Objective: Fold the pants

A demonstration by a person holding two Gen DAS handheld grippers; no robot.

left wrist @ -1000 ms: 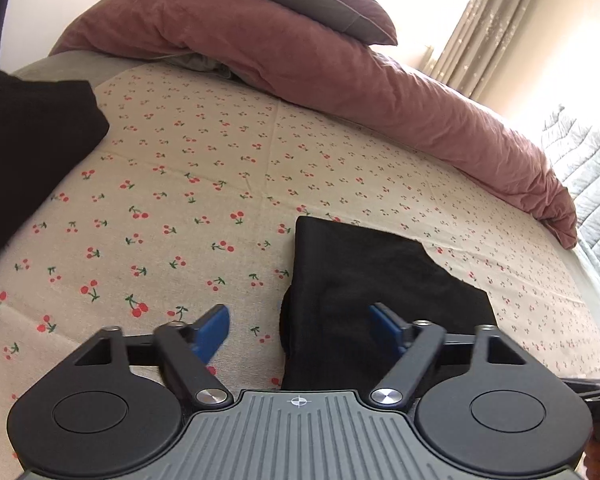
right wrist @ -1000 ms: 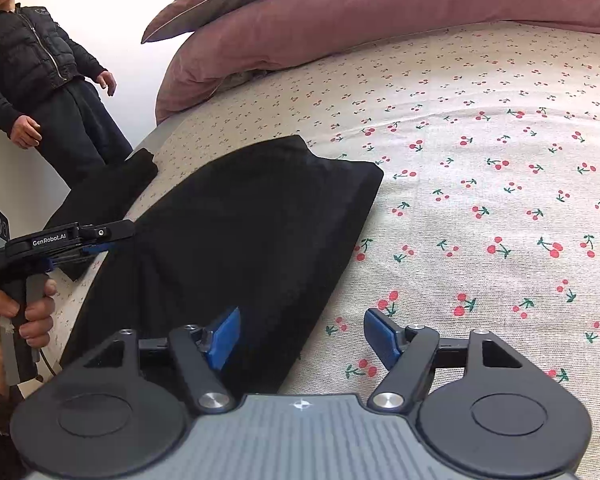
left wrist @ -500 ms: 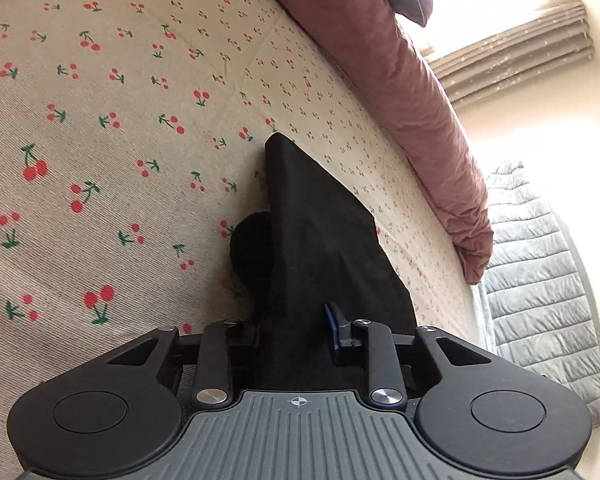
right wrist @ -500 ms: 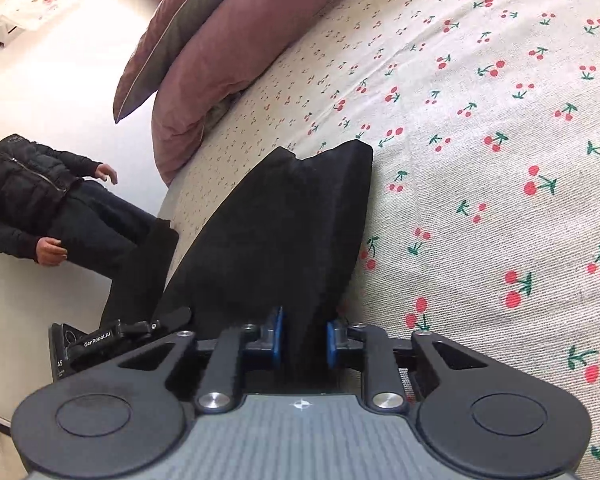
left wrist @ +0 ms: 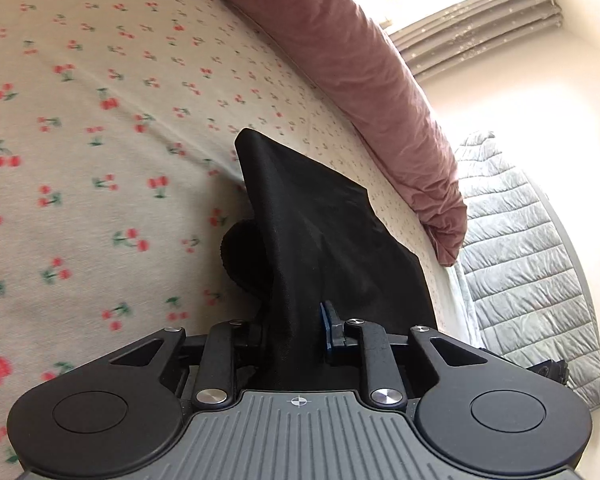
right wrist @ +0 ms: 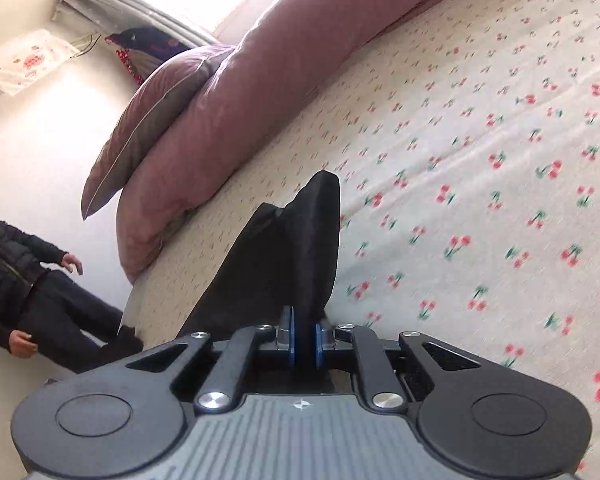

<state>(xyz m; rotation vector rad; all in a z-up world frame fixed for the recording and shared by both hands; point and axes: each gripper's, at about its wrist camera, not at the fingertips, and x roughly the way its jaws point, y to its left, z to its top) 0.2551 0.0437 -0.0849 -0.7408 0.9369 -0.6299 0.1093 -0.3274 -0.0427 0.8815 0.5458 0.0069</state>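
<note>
The black pants lie partly folded on the cherry-print bed sheet. My left gripper is shut on one near edge of the pants, and the cloth rises from the sheet into its jaws. My right gripper is shut on the other near edge of the pants, which hang in a lifted ridge ahead of the blue pads. The far end of the pants still rests on the sheet.
A pink duvet and a pillow are heaped along the far side of the bed. A grey quilted blanket lies past the bed's edge. A person in black stands by the bed. Curtains hang behind.
Both grippers went from open above the pants to shut on the near edge. They have since lifted it, so the cloth stands higher off the sheet.
</note>
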